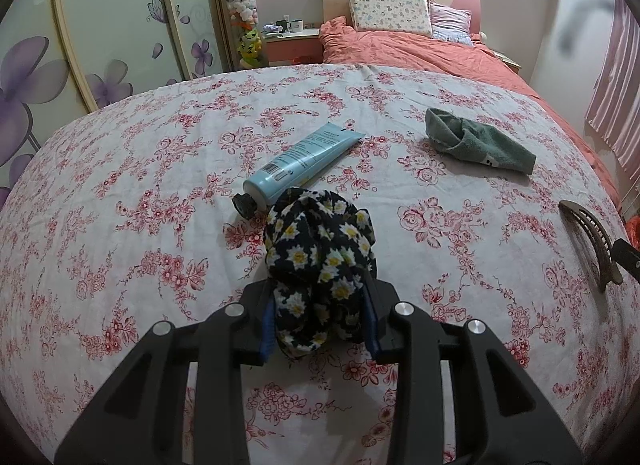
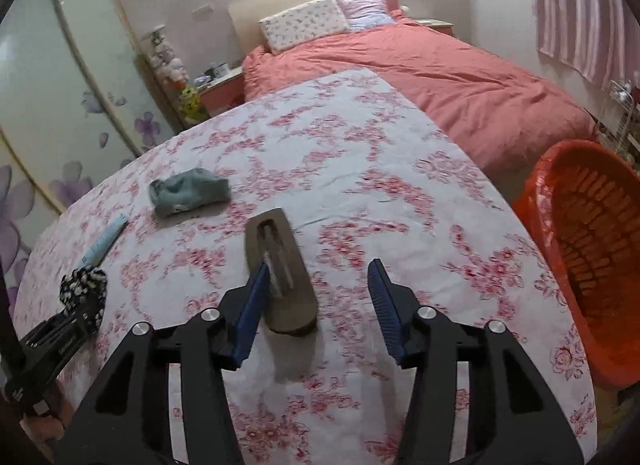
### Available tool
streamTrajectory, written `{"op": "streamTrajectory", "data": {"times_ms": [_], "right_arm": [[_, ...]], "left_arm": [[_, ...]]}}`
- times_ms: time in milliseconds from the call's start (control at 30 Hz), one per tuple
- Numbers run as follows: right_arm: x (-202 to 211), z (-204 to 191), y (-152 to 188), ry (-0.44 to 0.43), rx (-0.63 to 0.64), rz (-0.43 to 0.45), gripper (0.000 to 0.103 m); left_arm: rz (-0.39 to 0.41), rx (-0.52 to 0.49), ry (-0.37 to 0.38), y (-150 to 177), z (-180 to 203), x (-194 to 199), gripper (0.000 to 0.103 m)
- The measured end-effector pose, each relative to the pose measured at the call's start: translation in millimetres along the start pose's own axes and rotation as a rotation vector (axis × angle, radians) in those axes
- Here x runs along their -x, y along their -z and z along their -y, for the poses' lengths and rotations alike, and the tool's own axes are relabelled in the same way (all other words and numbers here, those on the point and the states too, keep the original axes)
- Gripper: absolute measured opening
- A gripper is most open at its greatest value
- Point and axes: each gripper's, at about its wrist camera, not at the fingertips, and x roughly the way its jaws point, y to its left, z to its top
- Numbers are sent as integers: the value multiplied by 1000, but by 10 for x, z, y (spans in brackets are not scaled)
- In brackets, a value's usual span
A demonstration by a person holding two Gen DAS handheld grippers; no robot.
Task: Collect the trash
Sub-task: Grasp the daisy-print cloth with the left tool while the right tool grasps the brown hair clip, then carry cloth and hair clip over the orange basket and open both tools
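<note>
My left gripper (image 1: 320, 305) is shut on a dark scrunchie with white daisies (image 1: 320, 237), held just above the floral tablecloth (image 1: 120, 185). In the right wrist view the same scrunchie (image 2: 82, 285) sits in the left gripper (image 2: 86, 305) at the lower left. My right gripper (image 2: 319, 269) stands open over a brown hair clip (image 2: 288, 305) lying on the cloth. The clip lies close by the left pad, and the right pad stands well clear of it. A light blue tube (image 1: 304, 157) with a black cap and a crumpled green cloth (image 1: 476, 141) lie further back.
An orange plastic basket (image 2: 592, 233) stands off the table's right edge. Behind the table is a bed with a coral duvet (image 2: 420, 77) and pillows. Wardrobe doors with purple flowers (image 1: 48, 77) run along the left. A nightstand (image 1: 292, 41) holds mugs.
</note>
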Motion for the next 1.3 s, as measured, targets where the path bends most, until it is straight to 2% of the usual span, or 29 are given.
{"op": "streamTrajectory", "data": {"times_ms": [67, 167, 333, 533, 667, 900, 1200, 1233, 1267, 1300], "right_arm": [[-9, -47, 7, -12, 21, -1, 63], [-15, -114, 28, -22, 44, -2, 63], [-102, -244, 48, 16, 109, -10, 63], [-199, -254, 13, 43, 120, -21, 61], [-241, -206, -7, 39, 99, -36, 54], [-244, -211, 2, 51, 102, -41, 54], [-267, -318, 18, 127, 180, -59, 54], [-261, -311, 16, 125, 179, -57, 47], [-251, -298, 9, 114, 175, -52, 34], [-252, -290, 5, 111, 174, -50, 32]], "left_arm": [[0, 0, 0, 0, 1, 0, 35], [0, 0, -1, -1, 4, 1, 35], [0, 0, 0, 0, 3, 1, 35], [0, -1, -1, 0, 3, 1, 35], [0, 0, -1, 0, 3, 2, 35], [0, -1, -1, -1, 4, 2, 35], [1, 2, 8, -15, -15, -9, 37], [1, 5, 13, -19, -27, -13, 36], [2, 8, 19, -22, -34, -13, 34], [4, 9, 22, -23, -35, -11, 30]]}}
